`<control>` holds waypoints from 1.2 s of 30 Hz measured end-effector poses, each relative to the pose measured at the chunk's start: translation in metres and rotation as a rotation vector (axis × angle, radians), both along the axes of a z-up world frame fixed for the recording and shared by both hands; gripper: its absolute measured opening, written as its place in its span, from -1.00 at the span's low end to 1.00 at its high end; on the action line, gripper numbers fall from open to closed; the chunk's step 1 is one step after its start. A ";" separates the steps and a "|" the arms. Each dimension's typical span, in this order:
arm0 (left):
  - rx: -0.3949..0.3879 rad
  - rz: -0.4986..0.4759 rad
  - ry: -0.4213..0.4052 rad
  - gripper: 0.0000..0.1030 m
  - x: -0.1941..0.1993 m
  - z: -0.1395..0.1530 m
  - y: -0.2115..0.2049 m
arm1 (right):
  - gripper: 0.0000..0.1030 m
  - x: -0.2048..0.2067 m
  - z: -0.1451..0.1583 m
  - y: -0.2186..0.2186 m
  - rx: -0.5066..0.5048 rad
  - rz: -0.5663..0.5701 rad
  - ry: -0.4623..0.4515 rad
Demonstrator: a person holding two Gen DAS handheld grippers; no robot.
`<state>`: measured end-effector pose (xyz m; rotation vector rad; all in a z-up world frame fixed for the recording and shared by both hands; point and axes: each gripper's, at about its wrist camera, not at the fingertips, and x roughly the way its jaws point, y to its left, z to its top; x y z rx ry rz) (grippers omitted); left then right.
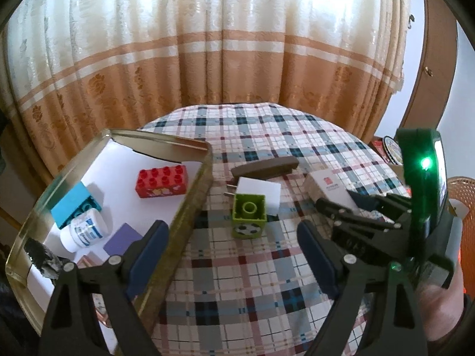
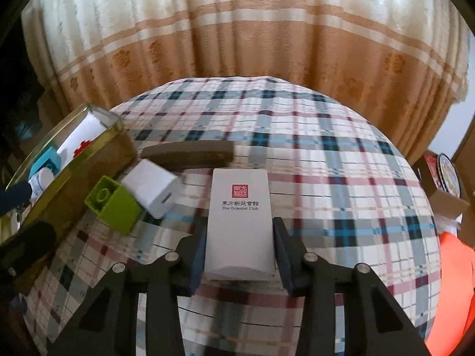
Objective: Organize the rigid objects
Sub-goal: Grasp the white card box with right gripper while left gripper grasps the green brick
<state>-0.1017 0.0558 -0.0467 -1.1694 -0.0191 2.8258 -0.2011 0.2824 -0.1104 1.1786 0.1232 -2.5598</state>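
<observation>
While the right gripper point(image 2: 240, 246) pinches the white box point(image 2: 240, 222) between its pads, just above the checked cloth, the grip looks shallow; a fast swing left toward the gold tin point(image 2: 74, 172) could clip the green block point(image 2: 114, 204). The left gripper point(image 1: 234, 237) hangs spread, empty.

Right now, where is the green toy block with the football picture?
The green toy block with the football picture sits on the plaid tablecloth, just right of the gold tin tray, touching the white charger plug, ahead of the open left gripper.
</observation>
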 end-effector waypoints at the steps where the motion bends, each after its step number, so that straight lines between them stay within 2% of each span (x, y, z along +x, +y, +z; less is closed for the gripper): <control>1: 0.003 -0.004 -0.003 0.73 0.000 -0.001 0.002 | -0.15 -0.001 0.000 0.004 -0.011 -0.009 -0.003; 7: -0.004 -0.032 -0.032 0.50 -0.008 -0.013 0.013 | -0.15 -0.001 -0.001 0.013 -0.019 -0.030 -0.008; 12: 0.007 -0.030 -0.076 0.49 -0.022 -0.028 0.016 | -0.14 -0.001 -0.003 0.019 -0.044 -0.043 -0.020; 20: -0.060 -0.006 -0.056 0.47 -0.037 -0.033 0.024 | -0.12 0.001 -0.008 0.018 -0.038 -0.037 -0.030; 21: -0.075 -0.002 -0.050 0.35 -0.037 -0.034 0.025 | -0.12 0.000 -0.008 0.018 -0.040 -0.037 -0.032; 22: -0.089 0.003 -0.045 0.09 -0.037 -0.034 0.027 | -0.11 0.000 -0.009 0.018 -0.041 -0.037 -0.034; 23: -0.077 -0.003 -0.048 0.01 -0.036 -0.034 0.027 | -0.11 0.000 -0.009 0.018 -0.043 -0.037 -0.035; 27: -0.058 -0.025 -0.081 0.02 -0.037 -0.041 0.029 | -0.11 -0.001 -0.009 0.018 -0.041 -0.038 -0.040; 31: -0.001 -0.014 -0.151 0.09 -0.047 -0.055 0.021 | -0.10 -0.001 -0.009 0.018 -0.040 -0.037 -0.040; 36: -0.015 -0.014 -0.135 0.10 -0.049 -0.057 0.026 | -0.10 -0.001 -0.010 0.015 -0.018 -0.036 -0.037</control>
